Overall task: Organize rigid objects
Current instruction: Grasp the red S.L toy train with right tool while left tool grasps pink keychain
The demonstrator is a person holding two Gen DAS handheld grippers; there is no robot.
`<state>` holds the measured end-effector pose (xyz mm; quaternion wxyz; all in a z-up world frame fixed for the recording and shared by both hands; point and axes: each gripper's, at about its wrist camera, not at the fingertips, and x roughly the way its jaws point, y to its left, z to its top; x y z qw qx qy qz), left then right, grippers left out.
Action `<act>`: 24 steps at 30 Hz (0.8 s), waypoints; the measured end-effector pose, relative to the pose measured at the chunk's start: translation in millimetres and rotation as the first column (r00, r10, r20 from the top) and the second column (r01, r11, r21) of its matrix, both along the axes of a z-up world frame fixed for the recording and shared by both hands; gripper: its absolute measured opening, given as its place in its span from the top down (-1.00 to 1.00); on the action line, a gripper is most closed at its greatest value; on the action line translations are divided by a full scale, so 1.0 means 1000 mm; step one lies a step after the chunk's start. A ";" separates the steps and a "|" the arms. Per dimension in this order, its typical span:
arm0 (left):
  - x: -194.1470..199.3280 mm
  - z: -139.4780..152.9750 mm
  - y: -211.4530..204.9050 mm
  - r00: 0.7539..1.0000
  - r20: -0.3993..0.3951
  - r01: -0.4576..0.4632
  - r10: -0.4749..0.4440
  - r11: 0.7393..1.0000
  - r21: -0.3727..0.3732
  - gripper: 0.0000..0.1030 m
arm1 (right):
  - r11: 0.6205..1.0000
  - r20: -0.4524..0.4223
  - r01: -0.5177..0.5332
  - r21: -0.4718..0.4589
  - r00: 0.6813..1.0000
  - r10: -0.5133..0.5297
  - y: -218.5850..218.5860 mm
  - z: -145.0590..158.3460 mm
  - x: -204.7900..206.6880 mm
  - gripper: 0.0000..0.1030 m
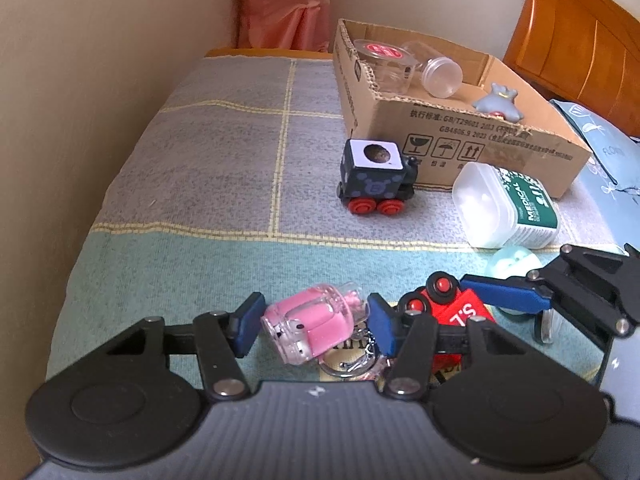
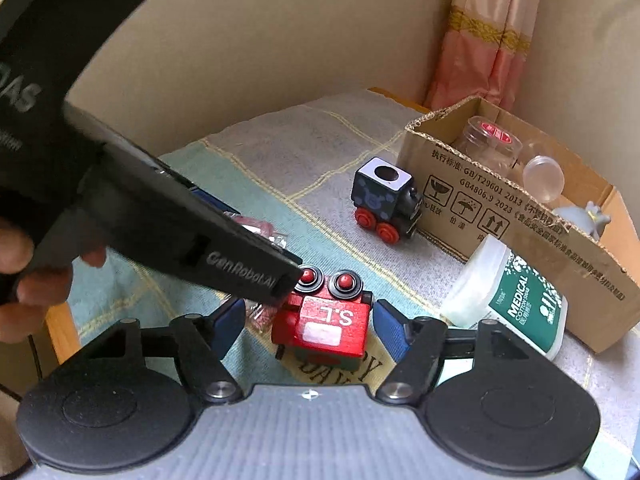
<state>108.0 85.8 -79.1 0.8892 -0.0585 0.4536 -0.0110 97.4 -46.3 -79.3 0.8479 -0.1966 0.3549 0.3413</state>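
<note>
Between the blue pads of the left gripper [image 1: 312,322] lay a little pink bottle charm [image 1: 310,326] on its side, and the pads were pinching it, one on each end. A silver key ring [image 1: 348,364] hung off the charm, just under the gripper's right-hand pad. All of this sat on a checked bed cover [image 1: 208,168].

Just to the right of that gripper was a red toy train car [image 1: 460,312], tipped over with its red wheels up. The right gripper [image 2: 308,326] had its blue pads on both sides of the red toy train car [image 2: 324,326], with a small gap showing at each side, so the pads stood apart and did not squeeze it. The left gripper's black body [image 2: 180,232] crossed in front from the left, held by a hand [image 2: 28,280].

Ahead of both grippers stood a black toy train [image 1: 378,178] with red wheels, right beside a cardboard box [image 1: 460,132]. Inside the box were a clear jar with a red lid [image 1: 386,62], a clear bottle on its side [image 1: 438,70] and a small grey toy figure [image 1: 500,102]. Ahead and to the right of the left gripper, a white and green medical cotton tub [image 1: 504,206] leaned on the box front. A small pale green round thing [image 1: 514,266] sat nearer, behind the right gripper's finger
</note>
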 end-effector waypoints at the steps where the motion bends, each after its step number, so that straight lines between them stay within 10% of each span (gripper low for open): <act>1: 0.000 0.000 0.000 1.000 0.003 0.003 -0.003 1.000 0.003 -0.07 | 1.000 0.001 0.004 0.003 1.000 -0.004 -0.002 0.001 0.000 -0.31; 3: -0.001 0.000 0.001 1.000 0.005 0.008 -0.008 1.000 0.004 -0.07 | 1.000 -0.014 0.014 0.015 1.000 -0.014 -0.006 0.003 0.002 -0.07; 24: -0.012 0.000 0.015 1.000 0.004 0.014 -0.014 0.999 0.043 -0.10 | 0.997 -0.097 0.079 0.017 0.992 -0.077 -0.058 0.007 -0.031 -0.08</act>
